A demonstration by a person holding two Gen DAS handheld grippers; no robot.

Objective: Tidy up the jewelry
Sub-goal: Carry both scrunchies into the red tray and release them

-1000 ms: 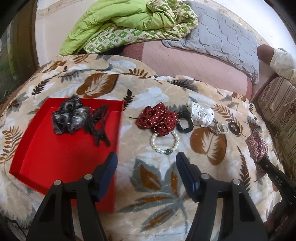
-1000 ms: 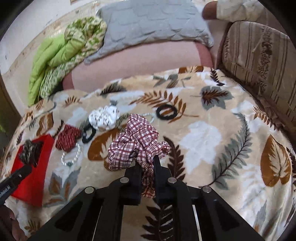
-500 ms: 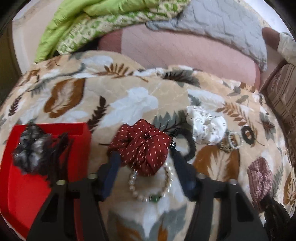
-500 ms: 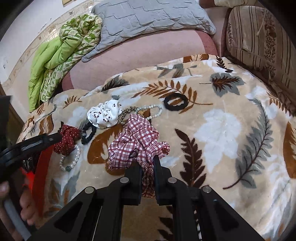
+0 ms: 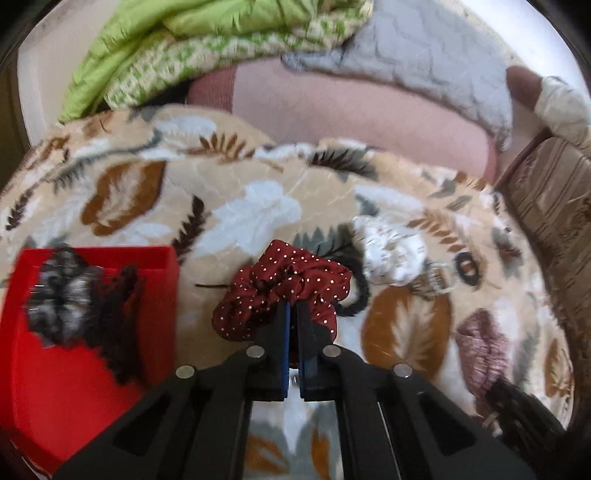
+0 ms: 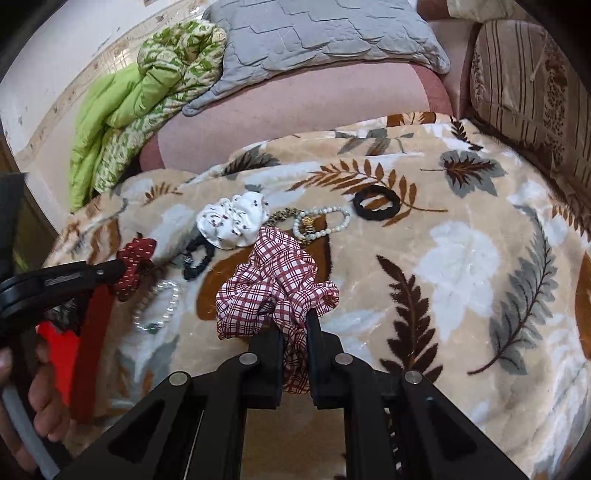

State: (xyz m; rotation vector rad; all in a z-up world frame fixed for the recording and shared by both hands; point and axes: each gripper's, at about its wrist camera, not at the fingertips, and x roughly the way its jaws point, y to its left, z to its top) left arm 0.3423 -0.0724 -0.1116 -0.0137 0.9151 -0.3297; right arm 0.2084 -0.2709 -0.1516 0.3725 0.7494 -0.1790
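Note:
My left gripper (image 5: pixel 291 306) has its jaws closing tight on the dark red dotted scrunchie (image 5: pixel 291 280), which sits on the leaf-print blanket just right of the red tray (image 5: pixel 74 387). A grey-black scrunchie (image 5: pixel 62 299) and a black clip (image 5: pixel 118 317) lie in the tray. The right wrist view shows that same gripper (image 6: pixel 118 269) at the red scrunchie (image 6: pixel 135 266). My right gripper (image 6: pixel 295 317) is shut on the red-and-white plaid scrunchie (image 6: pixel 273 284). A pearl bracelet with a green bead (image 6: pixel 159 310) lies between the two scrunchies.
On the blanket lie a white scrunchie (image 6: pixel 232 221), a black hair tie (image 6: pixel 197 258), a second pearl bracelet (image 6: pixel 321 221) and a black ring (image 6: pixel 376 203). A green quilt (image 6: pixel 129 103), a grey pillow (image 6: pixel 314 33) and a striped cushion (image 6: pixel 524 74) border it. A hand (image 6: pixel 40 398) holds the left gripper.
My left gripper moved forward from beside the tray to the red dotted scrunchie and went from open to shut on it. The right gripper kept its hold on the plaid scrunchie.

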